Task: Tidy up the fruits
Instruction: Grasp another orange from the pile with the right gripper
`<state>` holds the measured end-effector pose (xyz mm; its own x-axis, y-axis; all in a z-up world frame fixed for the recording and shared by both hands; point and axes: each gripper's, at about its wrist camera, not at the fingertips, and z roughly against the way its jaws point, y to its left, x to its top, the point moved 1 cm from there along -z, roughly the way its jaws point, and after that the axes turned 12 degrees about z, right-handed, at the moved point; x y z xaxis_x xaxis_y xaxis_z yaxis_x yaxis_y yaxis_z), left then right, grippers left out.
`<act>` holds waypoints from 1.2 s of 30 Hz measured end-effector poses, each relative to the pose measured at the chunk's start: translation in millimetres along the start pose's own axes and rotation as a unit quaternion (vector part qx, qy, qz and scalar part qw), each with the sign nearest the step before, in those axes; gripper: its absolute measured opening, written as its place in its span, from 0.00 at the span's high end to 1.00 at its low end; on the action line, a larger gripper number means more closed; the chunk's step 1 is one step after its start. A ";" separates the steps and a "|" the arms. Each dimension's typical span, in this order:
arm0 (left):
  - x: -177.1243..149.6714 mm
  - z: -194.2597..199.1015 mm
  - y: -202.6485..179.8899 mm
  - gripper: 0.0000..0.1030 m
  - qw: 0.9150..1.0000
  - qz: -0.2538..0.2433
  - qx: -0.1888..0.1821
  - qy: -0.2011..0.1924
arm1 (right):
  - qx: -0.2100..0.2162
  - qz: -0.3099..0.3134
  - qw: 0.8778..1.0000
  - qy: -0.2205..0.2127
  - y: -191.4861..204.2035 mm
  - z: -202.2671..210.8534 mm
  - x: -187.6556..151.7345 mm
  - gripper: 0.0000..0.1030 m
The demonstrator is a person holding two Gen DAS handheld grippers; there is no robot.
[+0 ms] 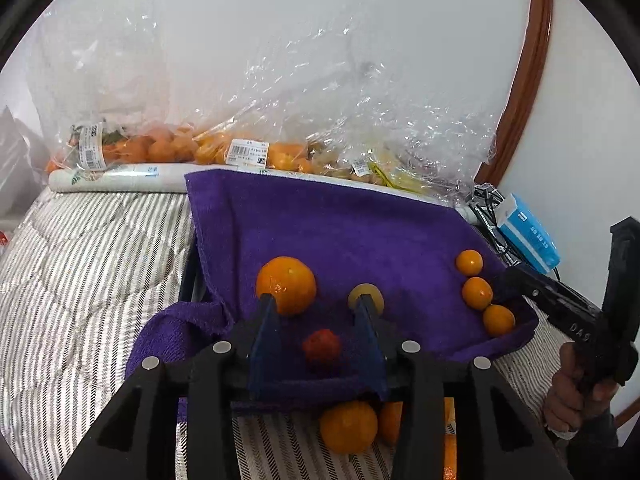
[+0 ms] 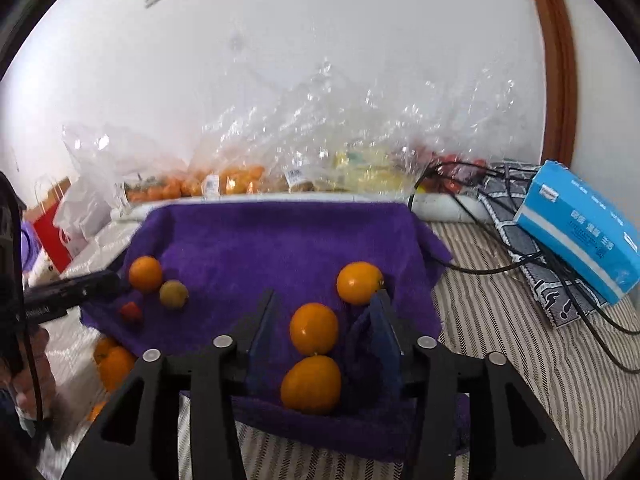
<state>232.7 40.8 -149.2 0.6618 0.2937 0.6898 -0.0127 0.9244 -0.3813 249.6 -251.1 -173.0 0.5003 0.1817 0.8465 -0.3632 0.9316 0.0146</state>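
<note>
A purple towel [image 1: 340, 232] lies on a striped bed. In the left wrist view it holds a large orange [image 1: 286, 285], a yellow-green fruit [image 1: 366, 296], a small red fruit [image 1: 321, 346] and three small oranges [image 1: 477, 293] in a row at the right. My left gripper [image 1: 316, 304] is open, its fingers either side of the red fruit. My right gripper [image 2: 324, 300] is open over the three small oranges; the middle one [image 2: 314, 329] lies between its fingers. The towel [image 2: 280, 248], large orange [image 2: 145, 273] and red fruit [image 2: 131, 312] also show there.
Clear plastic bags of oranges [image 1: 168, 148] and other fruit lie along the wall behind the towel. More oranges [image 1: 348, 426] lie off the towel's near edge. A blue tissue box [image 2: 580, 228] and black cables [image 2: 500, 264] sit on the right.
</note>
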 end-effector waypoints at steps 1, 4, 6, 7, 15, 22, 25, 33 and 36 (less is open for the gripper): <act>-0.9 0.9 -0.6 0.62 1.000 -0.003 0.003 -0.003 | 0.000 -0.004 1.000 -0.002 0.7 1.7 0.7 0.52; -4.9 7.2 -2.0 0.62 1.000 -0.012 0.013 -0.015 | -0.015 -0.004 1.000 -0.003 9.9 10.6 4.0 0.52; -5.5 10.8 -2.3 0.62 1.000 -0.013 0.014 -0.022 | -0.022 0.008 1.000 -0.008 22.7 23.1 5.5 0.52; -5.9 13.2 -3.1 0.62 0.999 -0.014 0.014 -0.026 | -0.024 0.012 1.000 -0.009 26.2 27.1 5.3 0.52; -25.9 37.0 10.5 0.58 0.999 -0.025 0.037 -0.031 | -0.040 0.014 0.999 -0.007 64.3 59.4 -8.3 0.50; -42.8 64.9 42.6 0.50 0.998 0.013 0.057 -0.029 | 0.020 -0.012 0.998 0.056 94.6 46.7 -28.7 0.50; -46.9 76.1 53.1 0.50 0.997 0.027 0.065 -0.037 | 0.038 -0.002 0.997 0.072 109.1 43.3 -35.8 0.50; -48.3 79.0 54.8 0.49 0.997 0.027 0.063 -0.033 | 0.072 0.055 0.991 0.097 157.3 35.3 -45.6 0.50; -48.5 79.9 56.1 0.49 0.997 0.028 0.061 -0.032 | 0.044 0.070 0.989 0.124 166.0 20.8 -50.4 0.53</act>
<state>140.0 97.9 -154.9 0.6086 0.3574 0.7085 -0.1419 0.9275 -0.3460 147.8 -112.1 -202.2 0.6134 0.3891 0.6873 -0.5038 0.8630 -0.0390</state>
